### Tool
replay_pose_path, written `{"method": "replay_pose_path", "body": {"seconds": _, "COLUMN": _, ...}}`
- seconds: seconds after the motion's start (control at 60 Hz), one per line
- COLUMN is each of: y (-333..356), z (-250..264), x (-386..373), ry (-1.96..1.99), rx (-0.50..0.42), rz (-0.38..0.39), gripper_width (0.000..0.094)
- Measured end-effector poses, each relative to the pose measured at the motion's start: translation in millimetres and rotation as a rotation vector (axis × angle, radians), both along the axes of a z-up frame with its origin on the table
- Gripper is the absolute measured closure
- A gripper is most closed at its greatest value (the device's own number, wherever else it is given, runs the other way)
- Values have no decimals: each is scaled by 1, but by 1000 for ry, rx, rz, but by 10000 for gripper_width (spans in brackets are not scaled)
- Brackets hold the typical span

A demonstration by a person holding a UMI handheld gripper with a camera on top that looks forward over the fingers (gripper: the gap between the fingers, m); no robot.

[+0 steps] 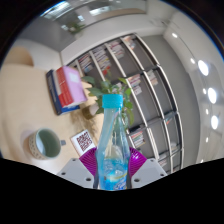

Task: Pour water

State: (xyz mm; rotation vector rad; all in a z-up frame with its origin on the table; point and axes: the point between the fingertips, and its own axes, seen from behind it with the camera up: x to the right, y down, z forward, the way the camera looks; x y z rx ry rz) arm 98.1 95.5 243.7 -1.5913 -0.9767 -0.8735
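The gripper (112, 165) has a clear plastic water bottle (112, 140) upright between its two fingers, the purple pads (88, 160) pressed against the bottle's sides, so the opening is only as wide as the bottle's body. The blue cap (111, 101) looks to be on, which I judge means the pour itself has not begun, or the cap must come off first.

The whole scene leans: the table (30, 100) and the room behind tilt, which suggests the person is carrying the bottle at an angle, perhaps swinging it toward its target.

At about nine o'clock from the bottle, well apart from it, a pale green mug (44, 144) stands on the table, mouth up; that is the likely place for the water. Near the bottle at ten o'clock lies a small card with a square printed code (82, 139). Beyond, at eleven o'clock, a pink and red box (68, 86) sits by a leafy plant (107, 88), with shelves (135, 65) behind.
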Motion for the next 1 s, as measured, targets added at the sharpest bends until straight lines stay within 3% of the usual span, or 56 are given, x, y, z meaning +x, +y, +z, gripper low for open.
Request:
{"method": "replay_pose_path", "body": {"seconds": 0.233, "y": -4, "z": 32, "x": 51, "ry": 798, "rx": 124, "rz": -144, "gripper_width": 552}}
{"method": "replay_pose_path", "body": {"seconds": 0.45, "y": 2, "z": -27, "x": 94, "ry": 1089, "rx": 152, "rz": -241, "gripper_width": 552}}
{"method": "replay_pose_path", "body": {"seconds": 0.783, "y": 24, "z": -136, "x": 101, "ry": 1125, "rx": 59, "rz": -275, "gripper_width": 549}}
{"method": "replay_pose_path", "body": {"seconds": 1.0, "y": 12, "z": -134, "x": 107, "ry": 1155, "rx": 90, "rz": -268, "gripper_width": 419}}
